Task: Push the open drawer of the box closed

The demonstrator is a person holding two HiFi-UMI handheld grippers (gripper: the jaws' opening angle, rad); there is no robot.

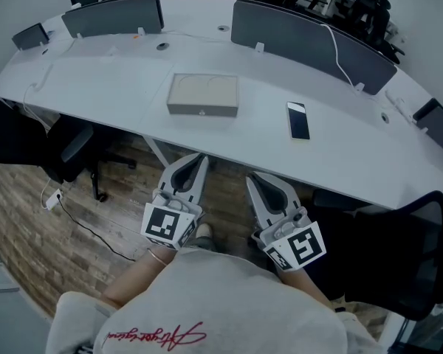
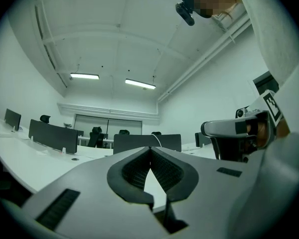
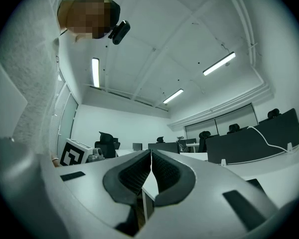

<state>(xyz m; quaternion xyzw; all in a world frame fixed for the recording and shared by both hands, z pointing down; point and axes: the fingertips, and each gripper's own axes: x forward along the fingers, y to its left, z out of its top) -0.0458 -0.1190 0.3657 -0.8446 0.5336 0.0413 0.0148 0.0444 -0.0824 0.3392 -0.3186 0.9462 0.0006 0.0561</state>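
A flat beige box (image 1: 203, 94) lies on the white curved table (image 1: 103, 80); its front face looks flush, with a small knob (image 1: 201, 112) at the middle. Both grippers hang below the table's near edge, close to the person's body and well short of the box. In the head view my left gripper (image 1: 198, 160) points toward the table with its jaws together and nothing between them. My right gripper (image 1: 256, 178) beside it is shut and empty too. The left gripper view shows its jaws (image 2: 150, 151) meeting at the tips, and the right gripper view shows the same (image 3: 151, 154).
A phone (image 1: 298, 120) lies on the table to the right of the box. Grey divider panels (image 1: 114, 15) (image 1: 310, 43) and a white cable (image 1: 338, 59) stand behind. Black chairs (image 1: 70, 150) (image 1: 402, 249) flank the person over a wooden floor (image 1: 29, 227).
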